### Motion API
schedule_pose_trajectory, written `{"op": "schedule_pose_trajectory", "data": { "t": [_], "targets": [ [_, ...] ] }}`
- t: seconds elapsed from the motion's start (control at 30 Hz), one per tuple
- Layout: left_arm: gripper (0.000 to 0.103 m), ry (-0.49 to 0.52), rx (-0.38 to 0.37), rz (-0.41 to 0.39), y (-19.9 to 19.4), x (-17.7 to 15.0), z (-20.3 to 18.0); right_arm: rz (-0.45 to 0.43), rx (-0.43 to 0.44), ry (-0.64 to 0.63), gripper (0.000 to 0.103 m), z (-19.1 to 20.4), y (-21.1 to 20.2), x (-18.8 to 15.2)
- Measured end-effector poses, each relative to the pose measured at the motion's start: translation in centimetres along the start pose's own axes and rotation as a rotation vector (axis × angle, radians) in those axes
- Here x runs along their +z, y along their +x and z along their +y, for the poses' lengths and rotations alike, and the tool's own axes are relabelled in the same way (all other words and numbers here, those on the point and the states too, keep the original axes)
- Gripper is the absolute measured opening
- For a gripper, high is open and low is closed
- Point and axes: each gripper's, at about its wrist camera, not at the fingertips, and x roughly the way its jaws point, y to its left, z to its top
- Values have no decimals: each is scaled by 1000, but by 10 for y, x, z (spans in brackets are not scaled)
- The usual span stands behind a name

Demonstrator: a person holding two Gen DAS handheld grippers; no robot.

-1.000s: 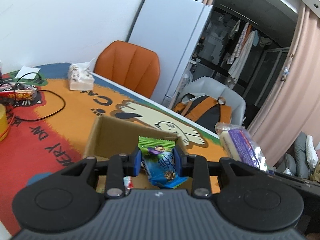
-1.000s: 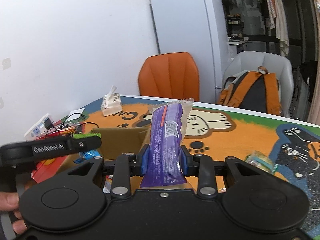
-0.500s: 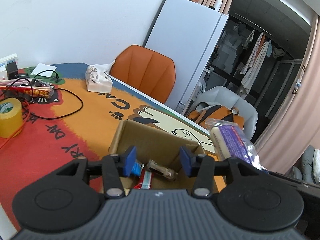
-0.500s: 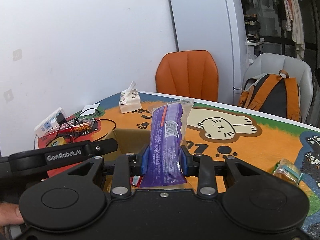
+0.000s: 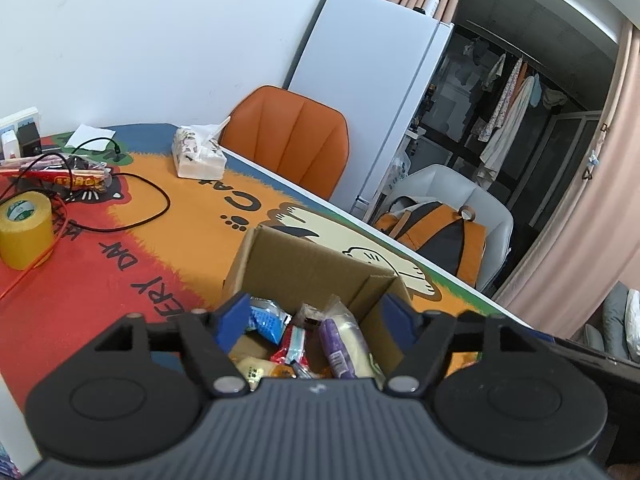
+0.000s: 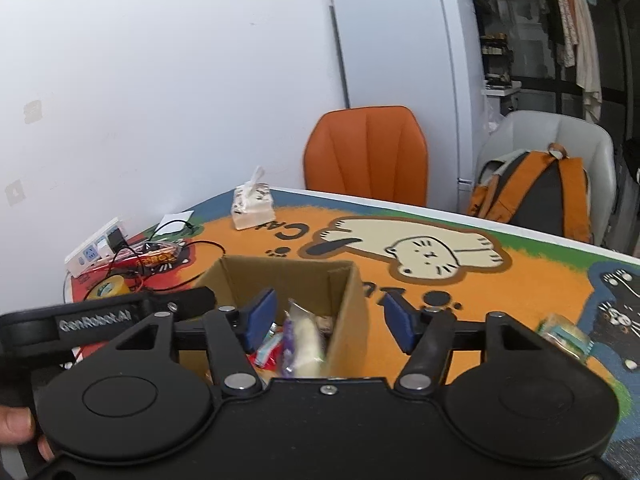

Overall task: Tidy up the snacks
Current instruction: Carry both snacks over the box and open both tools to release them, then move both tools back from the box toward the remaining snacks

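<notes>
Hovering over the open cardboard box (image 5: 304, 264), both grippers carry nothing: the left gripper (image 5: 314, 318) has its blue pads spread and still widening, with only the box's contents visible in the gap beyond them, and the right gripper (image 6: 328, 316) is likewise opening, its pads clear of any wrapper. The box stands on the cartoon-printed table mat (image 6: 520, 280) and already holds several snacks; the purple-and-cream packet (image 6: 300, 340) leans inside against the box's right-hand wall, its long axis running roughly away from the cameras and tilted upward, beside a blue packet (image 5: 268, 320) and a red-wrapped one (image 5: 290, 344). One snack remains outside: a small pale green packet (image 6: 566, 334) lying flat on the mat, well to the right of the box and to the right of the right gripper's pads, its long axis slanting across the view. It does not appear in the left wrist view. Judgement: the right hand is the nearer one and would need to swing rightward and down to reach it, aligning its jaws across the packet's short side. A hand (image 6: 16, 436) shows at the lower left edge of the right wrist view, holding the left gripper's handle.
</notes>
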Motion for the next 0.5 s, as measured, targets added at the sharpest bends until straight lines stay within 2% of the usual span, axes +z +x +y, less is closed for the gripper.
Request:
{"op": "schedule_pose_trajectory", "data": {
  "t": [0.23, 0.43, 0.5],
  "targets": [
    [83, 5, 14, 18, 1, -5, -8, 32, -36, 63, 64, -30, -12, -11],
    [87, 38, -5, 30, 0, -13, -27, 29, -63, 85, 75, -49, -29, -20],
    [87, 47, -15, 32, -1, -15, -33, 23, -72, 89, 82, -54, -34, -22]
  ]
}}
